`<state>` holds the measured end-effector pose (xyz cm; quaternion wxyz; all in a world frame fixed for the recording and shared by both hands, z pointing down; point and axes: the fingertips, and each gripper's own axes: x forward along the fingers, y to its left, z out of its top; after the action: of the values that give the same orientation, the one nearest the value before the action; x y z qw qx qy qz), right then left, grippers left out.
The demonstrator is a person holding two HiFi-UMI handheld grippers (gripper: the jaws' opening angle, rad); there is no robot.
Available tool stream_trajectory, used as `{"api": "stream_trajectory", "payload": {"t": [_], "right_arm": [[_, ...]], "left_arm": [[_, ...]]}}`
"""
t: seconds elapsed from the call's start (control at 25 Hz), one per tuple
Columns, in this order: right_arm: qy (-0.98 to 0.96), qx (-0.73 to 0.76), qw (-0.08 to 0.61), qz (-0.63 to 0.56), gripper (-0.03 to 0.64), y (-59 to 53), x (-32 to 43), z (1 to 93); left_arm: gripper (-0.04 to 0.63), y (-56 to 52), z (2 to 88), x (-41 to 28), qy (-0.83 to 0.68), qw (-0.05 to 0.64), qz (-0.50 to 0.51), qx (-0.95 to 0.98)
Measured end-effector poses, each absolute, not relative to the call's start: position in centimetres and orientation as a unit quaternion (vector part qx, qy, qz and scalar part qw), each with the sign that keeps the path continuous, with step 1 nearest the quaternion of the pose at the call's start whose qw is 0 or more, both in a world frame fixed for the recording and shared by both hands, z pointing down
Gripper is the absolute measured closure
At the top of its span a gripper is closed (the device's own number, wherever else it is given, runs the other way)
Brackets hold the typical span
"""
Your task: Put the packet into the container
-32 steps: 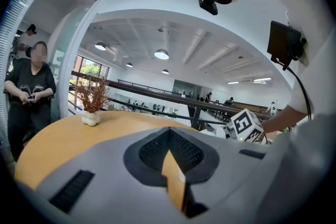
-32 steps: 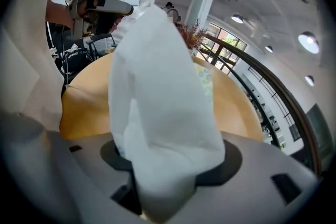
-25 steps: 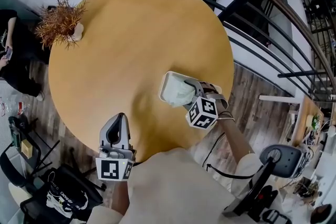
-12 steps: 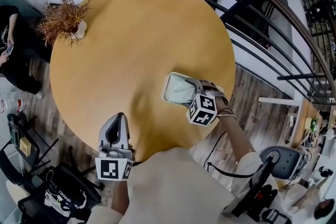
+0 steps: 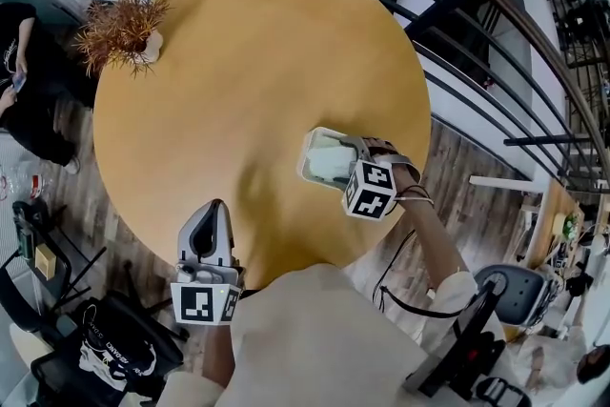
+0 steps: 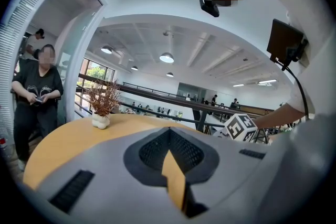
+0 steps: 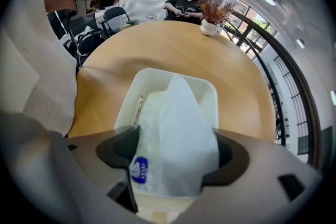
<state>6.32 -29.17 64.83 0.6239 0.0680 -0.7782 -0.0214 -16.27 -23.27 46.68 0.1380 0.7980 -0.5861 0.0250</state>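
Centre frame: right gripper [image 7: 173, 168] clamps the packet [image 7: 176, 123], seemingly soft, light and crushable, by its near end over the container [image 7: 209, 93]; left gripper [image 6: 170, 165] closed, empty.

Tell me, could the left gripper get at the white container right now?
Probably yes: only bare table lies between left gripper and container, though the right gripper, holding the packet, crowds its near side.

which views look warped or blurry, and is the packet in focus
Head view: strong fisheye, the railing bows around the round table, focus sharp. Left gripper view: its own jaws close up are soft, ceiling lamps glare a little. Right gripper view: the packet is fairly sharp, the container beyond it too, corners vignetted black.
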Motion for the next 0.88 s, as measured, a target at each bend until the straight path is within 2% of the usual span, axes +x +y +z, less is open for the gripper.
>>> {"api": "stream_trajectory", "payload": {"t": [0.48, 0.72, 0.8, 0.88], "right_arm": [[-0.793, 0.136, 0.592, -0.047, 0.253, -30.2, 6.9, 63.1], [-0.817, 0.194, 0.542, -0.040, 0.258, -30.6, 6.1, 61.2], [-0.827, 0.219, 0.516, -0.032, 0.277, -30.7, 6.0, 60.3], [-0.836, 0.245, 0.490, -0.026, 0.326, -30.6, 6.0, 59.4]], "left_arm": [[0.591, -23.4, 46.6, -15.8, -0.575, 0.131, 0.025, 0.808], [0.591, -23.2, 46.3, -15.9, -0.568, 0.120, 0.025, 0.814], [0.591, -23.2, 46.1, -15.5, -0.564, 0.117, 0.024, 0.817], [0.590, -23.1, 45.8, -14.8, -0.556, 0.113, 0.024, 0.823]]}}
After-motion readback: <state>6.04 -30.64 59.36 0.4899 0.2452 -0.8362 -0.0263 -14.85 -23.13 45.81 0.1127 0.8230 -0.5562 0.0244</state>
